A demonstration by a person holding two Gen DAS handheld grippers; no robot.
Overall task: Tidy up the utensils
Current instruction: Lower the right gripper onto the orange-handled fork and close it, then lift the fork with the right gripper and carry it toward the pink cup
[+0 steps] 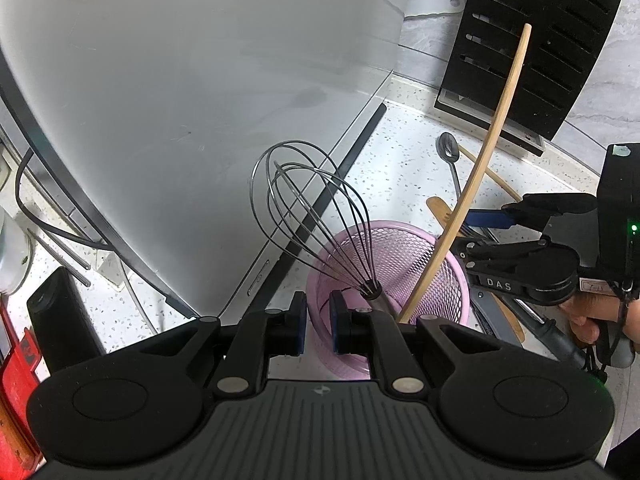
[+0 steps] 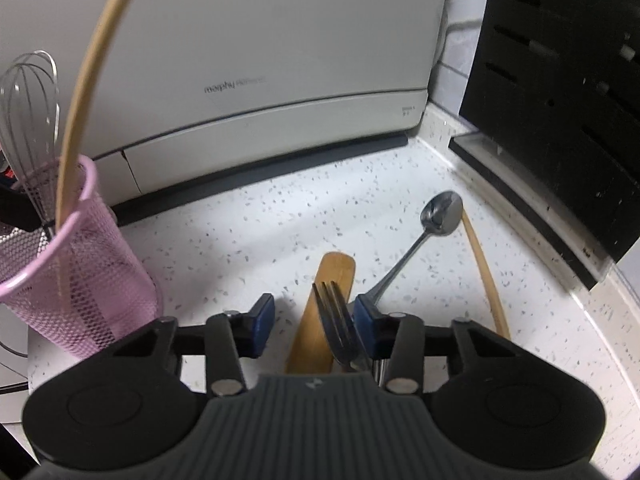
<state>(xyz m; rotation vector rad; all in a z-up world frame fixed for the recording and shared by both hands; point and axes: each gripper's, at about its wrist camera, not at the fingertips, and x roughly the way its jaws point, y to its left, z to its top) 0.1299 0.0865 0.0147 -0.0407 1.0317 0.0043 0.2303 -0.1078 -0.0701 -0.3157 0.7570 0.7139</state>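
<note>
Where it lies between the right tool's [image 2: 314, 318] pads, fork [image 2: 338, 328] tines-forward, lengthwise.

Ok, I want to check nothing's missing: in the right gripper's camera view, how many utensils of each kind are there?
Whisk, in pink holder: 1
Fork: 1
Spoon: 1
Wooden spatula: 1
Wooden sticks: 2
Total: 6

Both grippers are matte black plastic with a ribbed grey middle plate, round silver pivot screws and blue pads on the fingers [image 2: 262, 320]. The right gripper [image 1: 490, 232] has "DAS" lettering, a green LED and black cords.
</note>
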